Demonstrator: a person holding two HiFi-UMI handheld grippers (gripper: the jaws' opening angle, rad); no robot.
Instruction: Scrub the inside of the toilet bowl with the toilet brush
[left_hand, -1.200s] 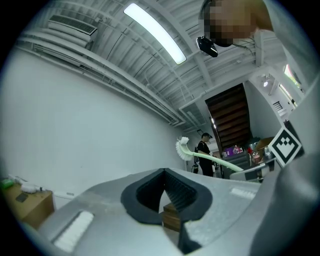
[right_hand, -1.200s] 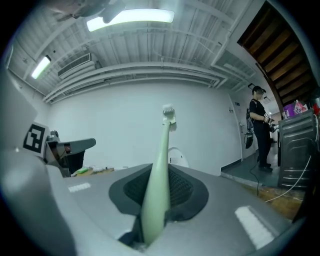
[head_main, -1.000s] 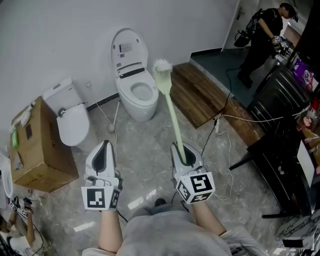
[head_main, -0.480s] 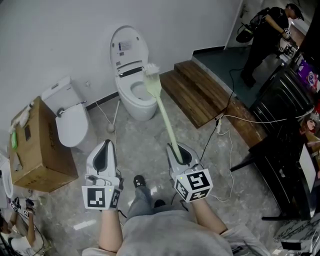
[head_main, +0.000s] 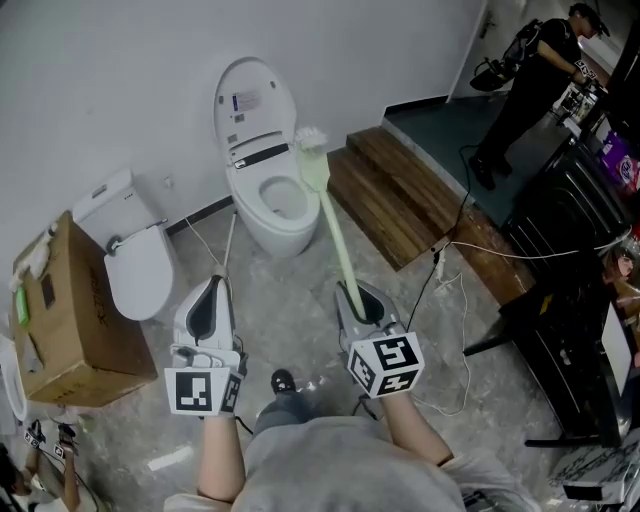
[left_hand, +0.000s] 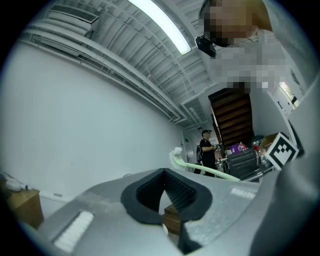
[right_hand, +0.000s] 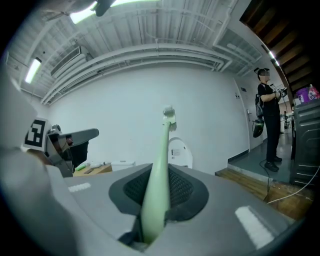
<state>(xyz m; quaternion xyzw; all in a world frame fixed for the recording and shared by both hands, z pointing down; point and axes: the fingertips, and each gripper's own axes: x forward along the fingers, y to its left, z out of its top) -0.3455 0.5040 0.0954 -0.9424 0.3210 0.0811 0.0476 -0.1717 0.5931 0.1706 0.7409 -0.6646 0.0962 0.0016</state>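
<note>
A white toilet (head_main: 262, 212) stands against the wall with its lid (head_main: 250, 105) raised and the bowl (head_main: 283, 197) open. My right gripper (head_main: 352, 295) is shut on the handle of a pale green toilet brush (head_main: 335, 228). The white bristle head (head_main: 309, 137) points up and away, over the bowl's right rim in the head view; its height above the bowl is unclear. In the right gripper view the handle (right_hand: 160, 152) runs out between the jaws of my right gripper (right_hand: 162, 175) toward the toilet (right_hand: 181, 151). My left gripper (head_main: 209, 290) (left_hand: 164, 172) is shut on nothing, left of the brush (left_hand: 200, 169).
A second, closed toilet (head_main: 137, 262) and a cardboard box (head_main: 55, 320) stand at the left. A wooden platform (head_main: 400, 195) lies right of the toilet, with cables (head_main: 440, 265) across the floor. A black rack (head_main: 575, 270) and a person (head_main: 535, 75) are at the right.
The brush head has swung left, from right of the toilet to over the bowl's right rim. The toilet sits slightly nearer in view, and a shoe now shows between the grippers.
</note>
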